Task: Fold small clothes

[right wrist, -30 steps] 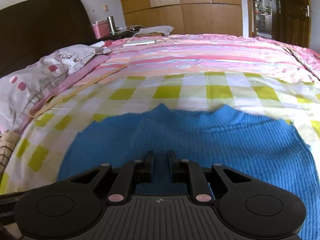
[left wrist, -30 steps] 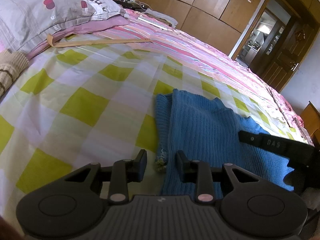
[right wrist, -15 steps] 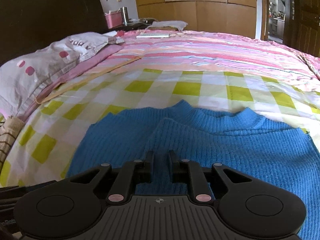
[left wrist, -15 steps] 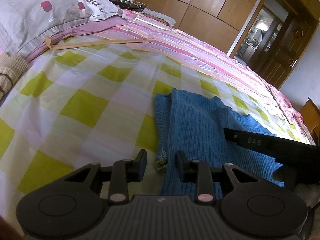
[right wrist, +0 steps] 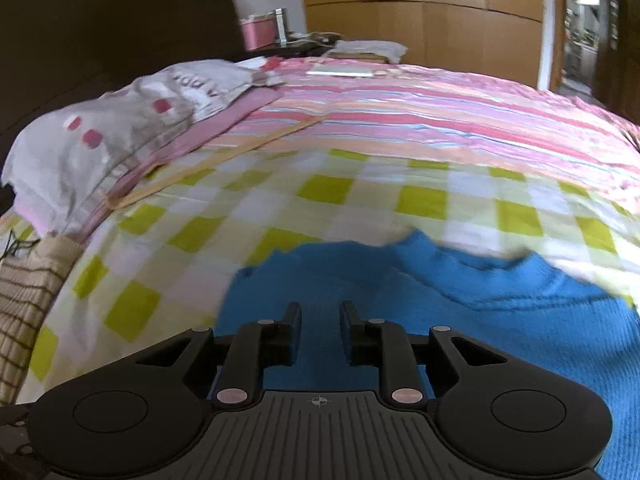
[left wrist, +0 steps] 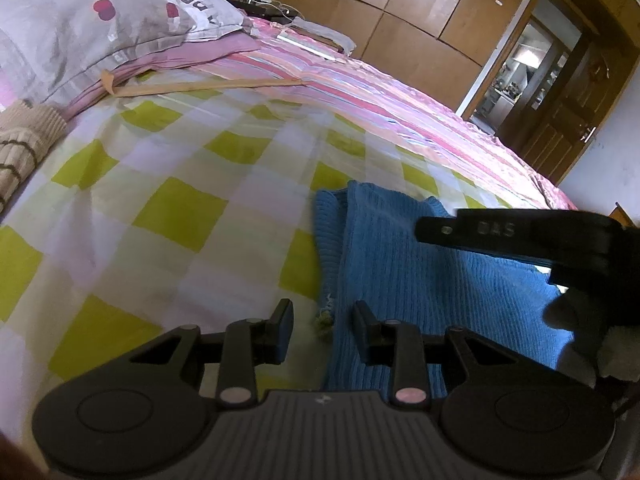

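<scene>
A blue knit sweater lies flat on the yellow-checked bedsheet; it also shows in the right wrist view. My left gripper is open and empty, low over the sweater's frayed left corner. My right gripper is open with a narrow gap and empty, above the sweater's left part. The right gripper's black body reaches in over the sweater in the left wrist view.
A grey pillow and a beige striped knit lie at the left. A pink striped blanket covers the far bed. Wardrobes and a doorway stand behind. A dark headboard is at the left.
My right gripper has swung left across the sweater and its fingers have parted a little. My left gripper has held still over the corner.
</scene>
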A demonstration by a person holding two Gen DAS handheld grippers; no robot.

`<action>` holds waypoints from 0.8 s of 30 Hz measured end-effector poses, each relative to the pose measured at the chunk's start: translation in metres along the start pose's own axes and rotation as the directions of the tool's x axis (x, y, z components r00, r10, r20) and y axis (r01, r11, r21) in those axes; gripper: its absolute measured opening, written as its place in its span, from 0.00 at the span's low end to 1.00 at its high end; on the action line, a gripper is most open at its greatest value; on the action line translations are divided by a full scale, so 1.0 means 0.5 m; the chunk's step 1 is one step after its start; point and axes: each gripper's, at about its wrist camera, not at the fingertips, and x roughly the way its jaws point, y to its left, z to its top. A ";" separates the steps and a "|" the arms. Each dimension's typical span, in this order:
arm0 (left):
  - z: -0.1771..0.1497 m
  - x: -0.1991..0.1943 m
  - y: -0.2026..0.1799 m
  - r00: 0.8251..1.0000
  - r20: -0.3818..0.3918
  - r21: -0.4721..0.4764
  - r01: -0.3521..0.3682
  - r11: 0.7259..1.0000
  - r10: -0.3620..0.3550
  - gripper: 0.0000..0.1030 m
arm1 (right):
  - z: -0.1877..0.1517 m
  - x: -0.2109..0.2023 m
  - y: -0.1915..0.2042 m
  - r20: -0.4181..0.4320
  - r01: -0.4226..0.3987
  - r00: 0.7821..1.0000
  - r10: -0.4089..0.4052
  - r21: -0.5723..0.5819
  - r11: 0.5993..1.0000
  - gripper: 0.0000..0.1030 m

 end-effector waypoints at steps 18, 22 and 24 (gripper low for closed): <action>-0.029 -0.031 0.022 0.998 -0.043 -0.071 0.034 0.997 -0.037 0.42 | 0.035 0.074 0.070 -0.137 -0.076 0.987 0.084 0.059 0.995 0.38; -0.031 -0.024 0.012 0.997 -0.063 -0.042 0.046 0.998 -0.048 0.42 | 0.035 0.087 0.094 -0.159 -0.067 0.985 0.068 0.007 0.998 0.49; -0.033 -0.021 0.006 0.996 -0.072 -0.029 0.048 0.998 -0.050 0.42 | 0.037 0.094 0.108 -0.170 -0.049 0.985 0.043 -0.035 0.998 0.49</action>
